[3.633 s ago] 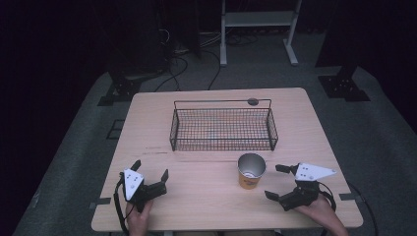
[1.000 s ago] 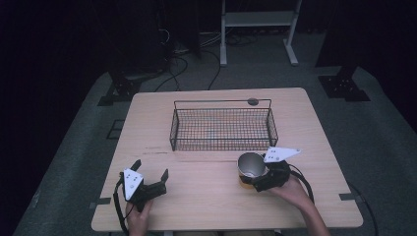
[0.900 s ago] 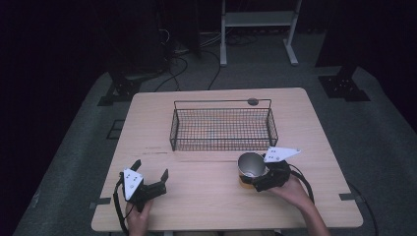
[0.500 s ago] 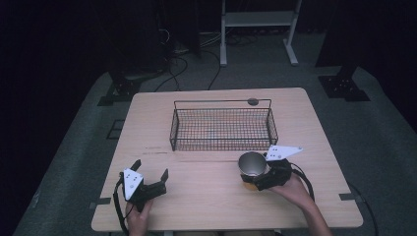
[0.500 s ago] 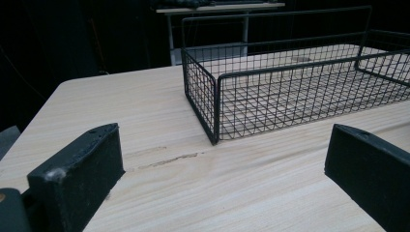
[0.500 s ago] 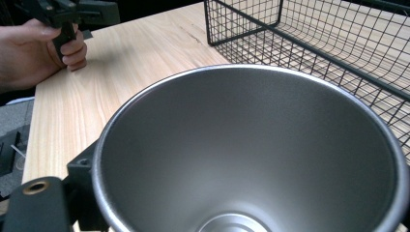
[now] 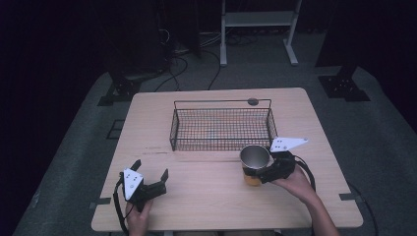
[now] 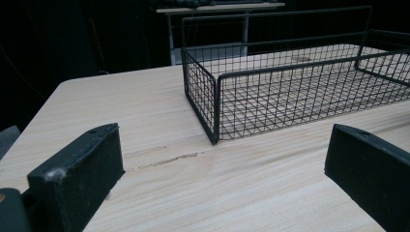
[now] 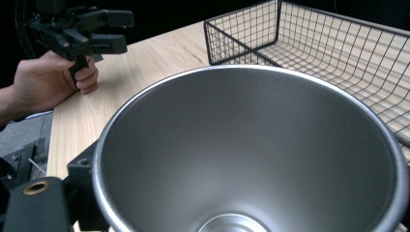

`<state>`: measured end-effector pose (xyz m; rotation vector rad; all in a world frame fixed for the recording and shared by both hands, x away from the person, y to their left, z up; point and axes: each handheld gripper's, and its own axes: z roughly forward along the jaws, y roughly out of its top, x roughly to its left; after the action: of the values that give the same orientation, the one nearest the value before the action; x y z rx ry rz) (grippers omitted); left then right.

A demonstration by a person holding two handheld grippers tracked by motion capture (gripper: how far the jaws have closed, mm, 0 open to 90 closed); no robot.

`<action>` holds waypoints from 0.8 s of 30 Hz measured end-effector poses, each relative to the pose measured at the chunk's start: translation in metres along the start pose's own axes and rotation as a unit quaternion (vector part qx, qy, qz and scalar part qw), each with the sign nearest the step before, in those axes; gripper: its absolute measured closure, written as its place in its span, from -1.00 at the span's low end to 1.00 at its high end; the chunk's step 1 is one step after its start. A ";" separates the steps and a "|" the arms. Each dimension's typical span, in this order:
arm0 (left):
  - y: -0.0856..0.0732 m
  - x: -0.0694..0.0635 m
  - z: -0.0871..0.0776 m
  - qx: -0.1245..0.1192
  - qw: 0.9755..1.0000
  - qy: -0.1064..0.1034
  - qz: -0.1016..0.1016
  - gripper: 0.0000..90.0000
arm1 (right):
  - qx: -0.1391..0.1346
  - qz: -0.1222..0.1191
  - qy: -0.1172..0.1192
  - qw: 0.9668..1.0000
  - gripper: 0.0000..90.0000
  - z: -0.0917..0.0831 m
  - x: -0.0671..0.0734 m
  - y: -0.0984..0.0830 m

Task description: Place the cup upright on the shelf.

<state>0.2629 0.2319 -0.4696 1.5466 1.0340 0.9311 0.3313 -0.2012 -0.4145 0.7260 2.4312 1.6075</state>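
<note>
Clearly the cup [image 7: 254,164] is the right gripper's [image 7: 265,173] business: it stands upright just in front of the wire basket's [image 7: 221,127] near right corner, and the right gripper sits against its right side, jaws around the wall (the right gripper view looks straight down into the steel bowl [image 9: 251,154], one jaw outside at lower left), though whether they pinch yet I cannot tell. From the cup, the basket lies just behind and to the left. The left gripper [image 7: 147,184] rests well off, jaws spread, holding nothing.
</note>
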 end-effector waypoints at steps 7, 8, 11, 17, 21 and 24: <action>0.000 0.000 0.000 0.000 1.000 -0.001 -0.001 -1.00 | -0.012 0.009 0.005 1.000 -0.75 -0.003 -0.006 0.012; 0.000 0.000 0.000 0.000 1.000 -0.001 -0.001 -1.00 | -0.011 0.011 0.007 1.000 -0.75 -0.003 -0.007 0.014; 0.000 0.000 0.000 0.000 1.000 0.000 0.000 -1.00 | -0.012 0.013 0.008 1.000 -0.75 -0.004 -0.009 0.018; 0.000 0.000 0.000 0.000 1.000 -0.001 -0.001 -1.00 | -0.015 0.013 0.007 1.000 -0.75 -0.005 -0.013 0.028; 0.000 0.000 0.000 0.000 1.000 -0.001 -0.001 -1.00 | -0.019 0.012 0.007 1.000 -0.75 -0.005 -0.015 0.037; 0.000 0.000 0.000 0.000 1.000 -0.002 -0.001 -1.00 | -0.018 0.011 0.005 1.000 -0.75 -0.004 -0.018 0.043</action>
<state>0.2630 0.2322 -0.4695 1.5472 1.0328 0.9273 0.3589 -0.1990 -0.3773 0.7437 2.4028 1.6633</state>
